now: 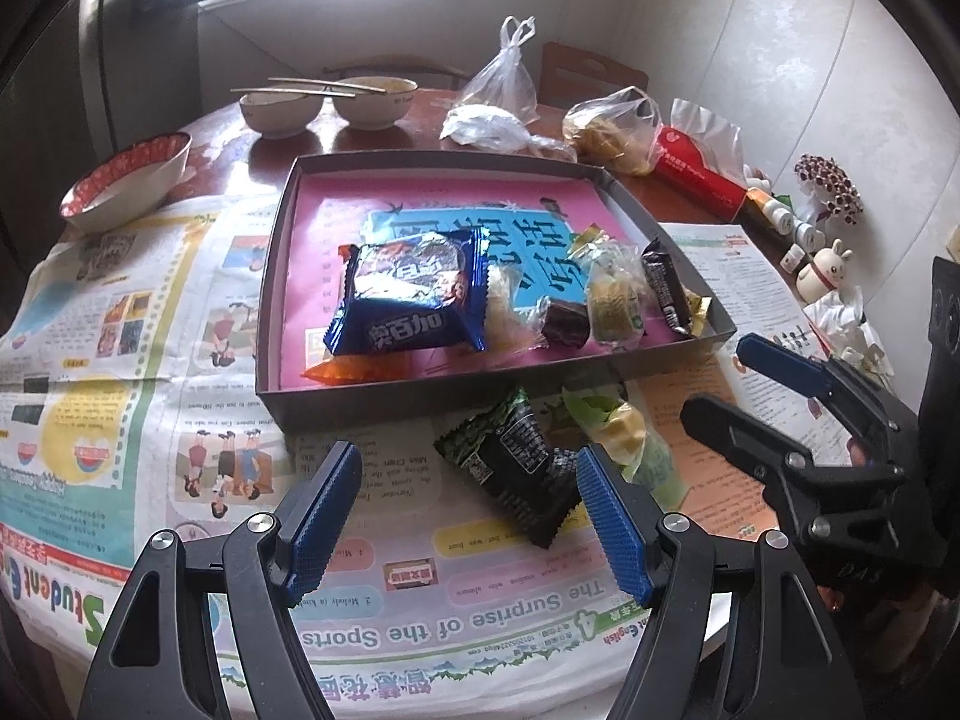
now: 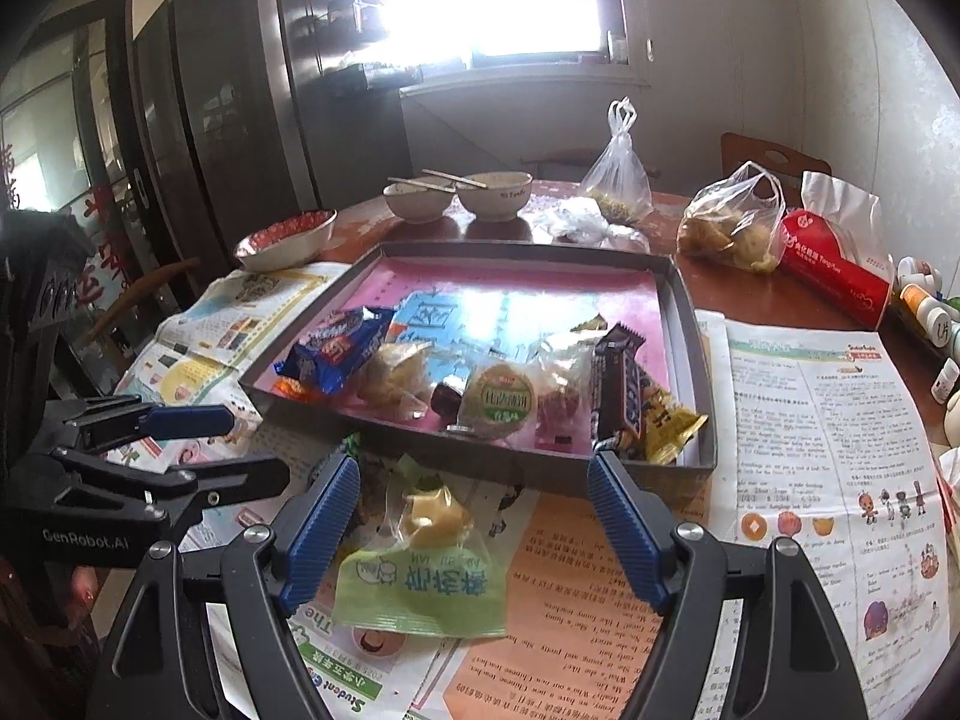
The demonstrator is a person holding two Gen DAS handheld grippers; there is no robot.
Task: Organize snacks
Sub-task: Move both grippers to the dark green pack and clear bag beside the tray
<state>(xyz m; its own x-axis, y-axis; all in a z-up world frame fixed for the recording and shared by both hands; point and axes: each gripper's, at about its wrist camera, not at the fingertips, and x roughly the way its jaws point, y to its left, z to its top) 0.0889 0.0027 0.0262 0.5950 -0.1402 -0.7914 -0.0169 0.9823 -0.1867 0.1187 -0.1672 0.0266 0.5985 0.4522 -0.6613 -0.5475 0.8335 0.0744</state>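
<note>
Grey cardboard tray [image 1: 273, 276] on the newspaper-covered desk [image 1: 120, 324], loaded with wrapped snacks, blue biscuit pack [image 1: 411, 300] among them. Just in front of the tray: black-green packet [image 1: 516, 468] and pale-green pastry pack [image 2: 420, 558]. Left gripper [image 1: 468, 516] and right gripper [image 2: 474, 528] both spread wide, empty, above these two.
</note>
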